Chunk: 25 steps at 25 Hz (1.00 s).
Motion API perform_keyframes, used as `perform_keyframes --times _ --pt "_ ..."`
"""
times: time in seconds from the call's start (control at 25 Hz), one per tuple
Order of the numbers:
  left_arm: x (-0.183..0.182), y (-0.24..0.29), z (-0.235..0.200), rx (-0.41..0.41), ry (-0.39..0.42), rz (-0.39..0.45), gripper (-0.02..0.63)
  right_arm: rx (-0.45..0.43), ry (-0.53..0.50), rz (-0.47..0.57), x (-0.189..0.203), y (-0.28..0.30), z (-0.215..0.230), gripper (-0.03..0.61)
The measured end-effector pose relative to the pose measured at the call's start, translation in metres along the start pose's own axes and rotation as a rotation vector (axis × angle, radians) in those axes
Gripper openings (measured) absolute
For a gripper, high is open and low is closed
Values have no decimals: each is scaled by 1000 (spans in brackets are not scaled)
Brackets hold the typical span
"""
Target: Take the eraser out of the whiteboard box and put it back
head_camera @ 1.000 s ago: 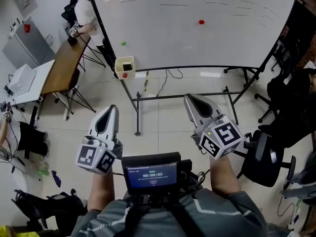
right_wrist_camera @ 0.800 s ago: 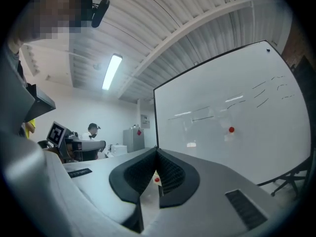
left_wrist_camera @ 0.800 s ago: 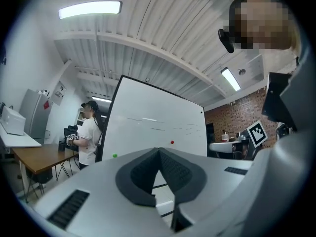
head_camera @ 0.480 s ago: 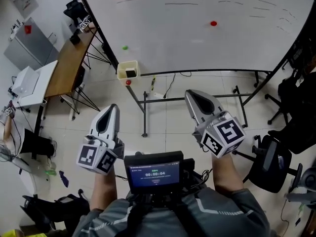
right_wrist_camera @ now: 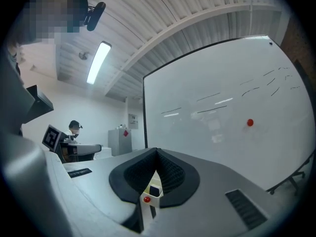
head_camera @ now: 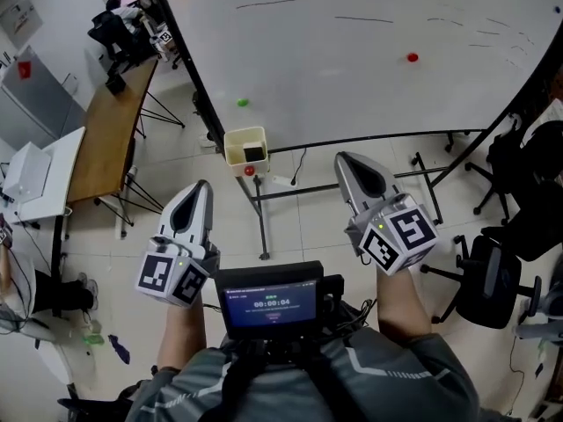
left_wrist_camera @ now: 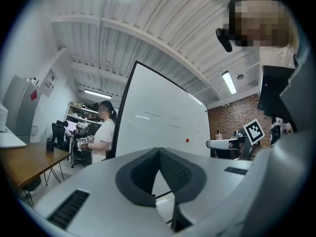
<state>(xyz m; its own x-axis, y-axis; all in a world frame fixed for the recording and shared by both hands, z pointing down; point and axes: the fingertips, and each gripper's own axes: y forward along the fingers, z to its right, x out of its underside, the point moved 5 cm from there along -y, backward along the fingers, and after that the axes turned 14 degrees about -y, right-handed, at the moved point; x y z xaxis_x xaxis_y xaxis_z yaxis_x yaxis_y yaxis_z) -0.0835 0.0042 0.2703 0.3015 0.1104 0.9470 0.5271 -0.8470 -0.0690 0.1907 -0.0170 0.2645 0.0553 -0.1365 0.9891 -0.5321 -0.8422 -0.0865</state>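
Note:
A cream whiteboard box [head_camera: 244,145] hangs at the lower left corner of the whiteboard [head_camera: 369,51], with the dark eraser [head_camera: 254,154] inside it and a red dot on its front. My left gripper [head_camera: 199,186] is held level, below and left of the box, shut and empty. My right gripper [head_camera: 346,158] is to the right of the box, also shut and empty. In the right gripper view the box [right_wrist_camera: 150,191] shows small and distant through the gap under the closed right gripper [right_wrist_camera: 157,153]. The left gripper [left_wrist_camera: 158,152] points at the whiteboard's left edge.
The whiteboard stand's legs [head_camera: 262,227] reach across the floor under the box. A wooden desk [head_camera: 106,134] stands at the left, with a person [head_camera: 114,29] beyond it. An office chair [head_camera: 484,280] is at the right. A red magnet [head_camera: 413,57] and a green one [head_camera: 242,102] stick to the board.
The whiteboard and box have come closer, sliding down and right in the head view. Both grippers keep their pose and stay shut.

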Motion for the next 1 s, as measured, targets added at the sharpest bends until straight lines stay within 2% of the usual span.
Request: perform_keyframes --times 0.2,0.44,0.68,1.0 --pt "-24 14 -77 66 -24 -15 32 58 -33 -7 -2 71 -32 25" --pt "-40 23 -139 65 -28 0 32 93 -48 -48 4 134 -56 25" --pt "-39 44 -159 32 -41 4 34 43 -35 -55 10 171 -51 25" --pt "-42 66 -160 -19 -28 32 34 -41 -53 -51 11 205 -40 26"
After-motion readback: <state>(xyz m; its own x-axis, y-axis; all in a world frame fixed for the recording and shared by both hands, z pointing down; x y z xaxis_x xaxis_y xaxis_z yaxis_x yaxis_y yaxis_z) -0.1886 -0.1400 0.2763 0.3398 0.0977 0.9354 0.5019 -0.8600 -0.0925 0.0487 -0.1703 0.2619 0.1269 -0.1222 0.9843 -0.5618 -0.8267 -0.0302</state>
